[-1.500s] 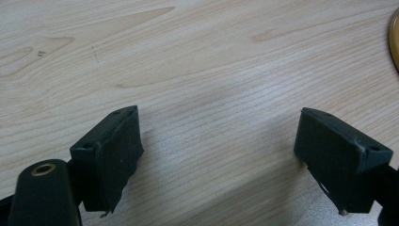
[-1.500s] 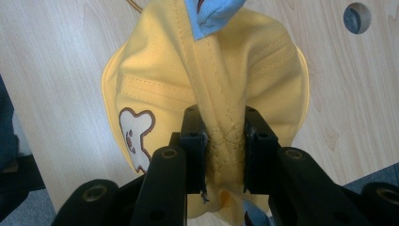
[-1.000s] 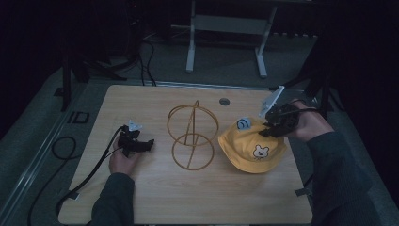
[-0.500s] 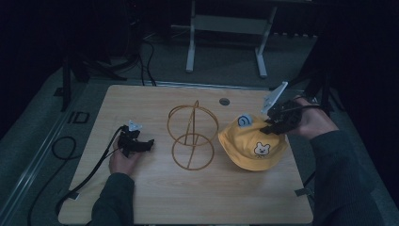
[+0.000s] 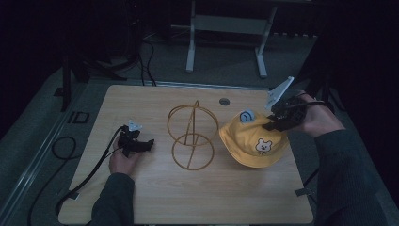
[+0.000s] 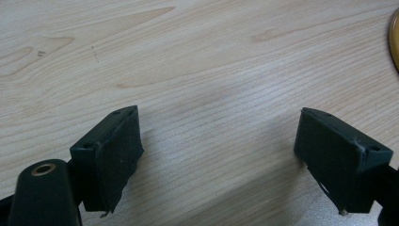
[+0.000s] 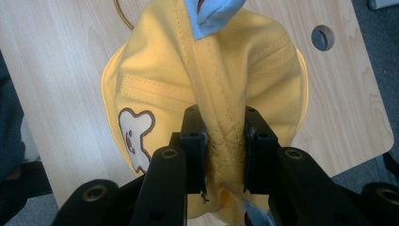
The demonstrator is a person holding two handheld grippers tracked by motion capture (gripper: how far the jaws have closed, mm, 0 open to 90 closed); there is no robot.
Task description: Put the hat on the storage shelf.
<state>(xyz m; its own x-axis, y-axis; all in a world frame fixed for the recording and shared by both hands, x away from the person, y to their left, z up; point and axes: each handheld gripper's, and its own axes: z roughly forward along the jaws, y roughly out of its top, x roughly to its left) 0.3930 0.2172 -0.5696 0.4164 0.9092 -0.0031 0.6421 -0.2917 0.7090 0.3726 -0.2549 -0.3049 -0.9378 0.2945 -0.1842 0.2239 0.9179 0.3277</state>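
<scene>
Two right-gripper fingers [image 7: 195, 141] pinch the yellow hat [image 5: 251, 141] near the table edge [image 5: 294, 155]; left gripper [image 5: 141, 143] spread.

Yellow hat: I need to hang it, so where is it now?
In the high view the yellow hat lies at the table's right, beside the wire stand, pinched by the right tool.

1. the letters "id" [image 5: 78, 117] stand in dark print on the grey floor strip just off the table's [image 5: 155, 197] left edge, near its far left corner.
2. the yellow hat [image 5: 244, 141] near the table's right edge bears a bear-face picture [image 5: 263, 146], no words.
3. its blue patch [image 5: 246, 116] carries a mark too small to read.
</scene>
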